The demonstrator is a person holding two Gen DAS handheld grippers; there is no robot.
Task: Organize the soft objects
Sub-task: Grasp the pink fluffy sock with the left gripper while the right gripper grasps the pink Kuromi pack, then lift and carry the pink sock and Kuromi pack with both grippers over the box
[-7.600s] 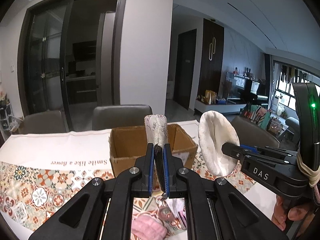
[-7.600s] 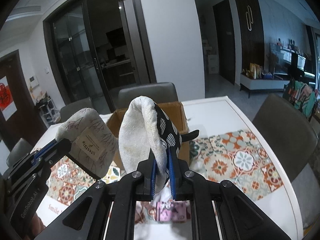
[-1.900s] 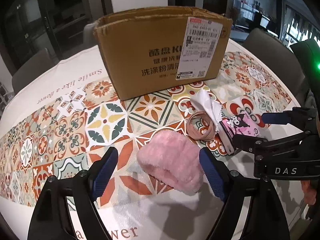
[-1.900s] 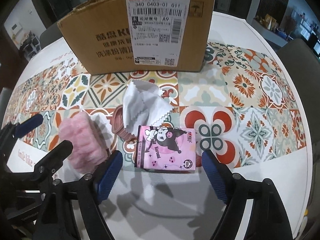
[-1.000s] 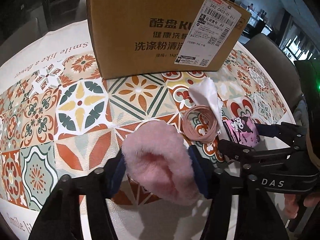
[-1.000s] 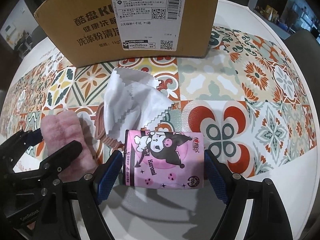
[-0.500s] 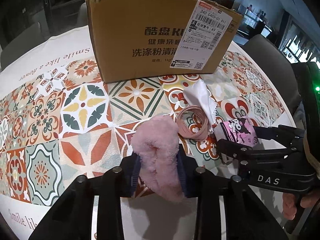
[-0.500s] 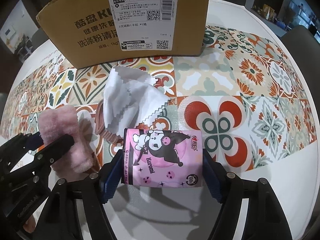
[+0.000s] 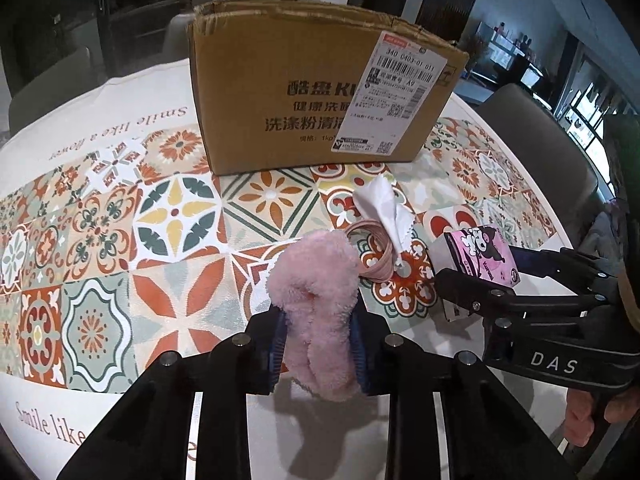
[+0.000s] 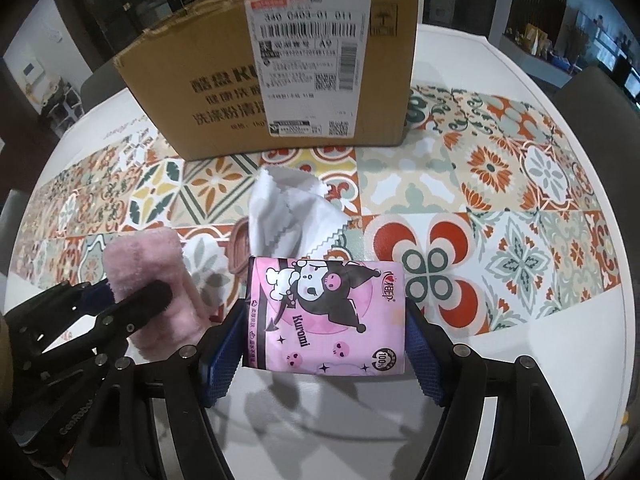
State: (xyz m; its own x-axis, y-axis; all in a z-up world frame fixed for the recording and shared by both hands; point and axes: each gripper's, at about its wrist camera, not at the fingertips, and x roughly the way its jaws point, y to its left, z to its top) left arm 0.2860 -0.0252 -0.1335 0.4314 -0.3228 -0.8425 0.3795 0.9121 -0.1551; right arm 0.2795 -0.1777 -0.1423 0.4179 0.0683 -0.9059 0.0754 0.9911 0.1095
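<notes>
On the tiled bench (image 9: 100,216), the cardboard box (image 10: 280,92) stands at the far side, its open top facing away from both cameras, so you cannot tell what it holds. Everything you are handling sits just in front of that box. Your right gripper (image 10: 324,344) has its blue pads pressed on the two short ends of the pink tissue pack (image 10: 326,316), jaws wide because the pack is wide. Your left gripper (image 9: 320,344), nearly closed, pinches the pink fluffy cloth (image 9: 316,300), which bulges above the pads and sags below them. Between these and the box lie a white wipe (image 10: 280,212) and, partly under it, a pink band (image 9: 370,254), both loose on the bench.

Judged from here, the step is carrying both items to the box: lift each clear of its front wall before moving over it, keep the pack level so it does not slip, and release only above the opening.
</notes>
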